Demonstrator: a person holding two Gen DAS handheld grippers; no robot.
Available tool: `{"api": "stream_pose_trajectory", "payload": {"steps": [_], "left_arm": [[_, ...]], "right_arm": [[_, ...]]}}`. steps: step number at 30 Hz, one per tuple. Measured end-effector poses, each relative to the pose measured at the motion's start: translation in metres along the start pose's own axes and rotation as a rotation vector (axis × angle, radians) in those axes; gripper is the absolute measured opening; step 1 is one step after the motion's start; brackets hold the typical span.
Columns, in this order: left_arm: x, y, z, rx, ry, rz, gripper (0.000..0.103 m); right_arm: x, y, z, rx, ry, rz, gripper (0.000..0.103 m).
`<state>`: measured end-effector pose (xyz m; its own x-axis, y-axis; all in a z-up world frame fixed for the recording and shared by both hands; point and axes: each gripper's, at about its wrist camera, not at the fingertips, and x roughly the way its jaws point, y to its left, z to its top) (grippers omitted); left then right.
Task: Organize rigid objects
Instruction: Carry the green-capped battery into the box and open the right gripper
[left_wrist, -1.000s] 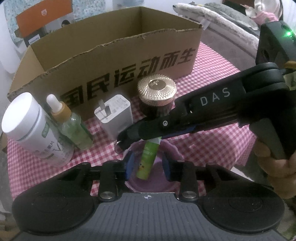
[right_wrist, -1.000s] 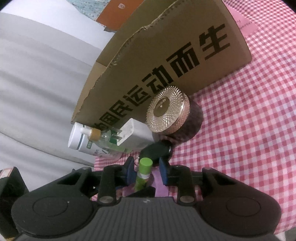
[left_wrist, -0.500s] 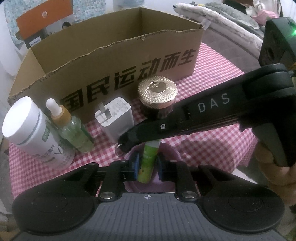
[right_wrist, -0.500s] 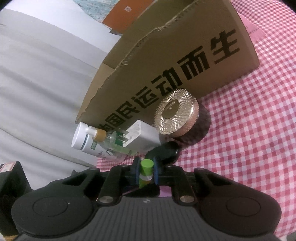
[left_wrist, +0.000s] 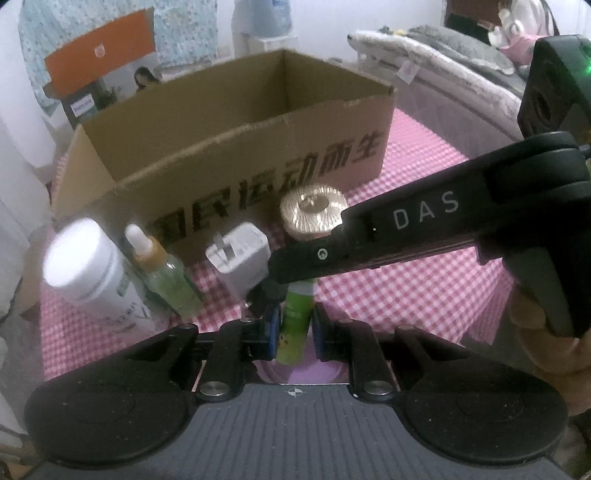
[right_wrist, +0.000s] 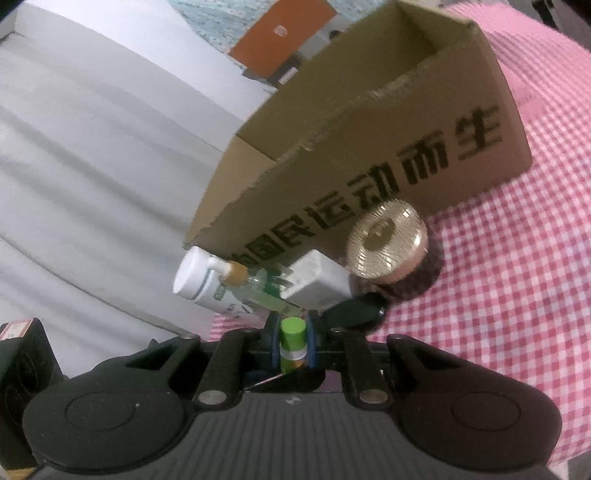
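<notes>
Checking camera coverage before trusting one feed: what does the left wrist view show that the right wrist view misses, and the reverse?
Left wrist only: the right gripper's black body marked DAS, the hand holding it, and the green tube's printed side.
Right wrist only: the tube's flat green cap end and white draped fabric.
Both: the cardboard box, white bottle, dropper bottle, charger and gold-lidded jar.

black right gripper (left_wrist: 273, 291) marked "das", silver screw, blue-edged pads.

"DAS" on the right gripper (left_wrist: 291, 291), "运动而生" on the cardboard box (left_wrist: 229, 162)
</notes>
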<state>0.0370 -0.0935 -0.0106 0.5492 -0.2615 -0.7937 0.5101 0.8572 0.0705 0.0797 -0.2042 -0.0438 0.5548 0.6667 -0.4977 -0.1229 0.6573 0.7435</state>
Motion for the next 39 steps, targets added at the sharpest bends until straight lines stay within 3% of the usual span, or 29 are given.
{"api": "stream_pose_trajectory", "payload": {"steps": [6, 9, 14, 18, 25, 33, 39], "left_arm": [[-0.037, 0.013, 0.02, -0.015, -0.11, 0.02, 0.017], [-0.052, 0.028, 0.039, -0.026, -0.16, 0.009, 0.016], [-0.053, 0.065, 0.08, -0.082, -0.187, -0.003, 0.016], [-0.027, 0.094, 0.109, -0.143, -0.141, -0.019, 0.016], [0.035, 0.137, 0.139, -0.202, 0.0, -0.001, 0.016], [0.104, 0.177, 0.152, -0.29, 0.175, 0.011, 0.016], [0.112, 0.183, 0.157, -0.307, 0.175, 0.032, 0.019]], "right_arm": [[-0.017, 0.035, 0.014, -0.105, -0.065, 0.036, 0.016], [-0.023, 0.059, 0.032, -0.182, -0.1, 0.066, 0.015], [-0.012, 0.091, 0.076, -0.263, -0.084, 0.131, 0.015], [0.012, 0.101, 0.116, -0.289, -0.056, 0.121, 0.015], [0.084, 0.079, 0.183, -0.193, 0.092, 0.072, 0.015], [0.173, 0.04, 0.218, -0.1, 0.273, -0.022, 0.016], [0.211, 0.03, 0.229, -0.122, 0.327, -0.087, 0.02]]}}
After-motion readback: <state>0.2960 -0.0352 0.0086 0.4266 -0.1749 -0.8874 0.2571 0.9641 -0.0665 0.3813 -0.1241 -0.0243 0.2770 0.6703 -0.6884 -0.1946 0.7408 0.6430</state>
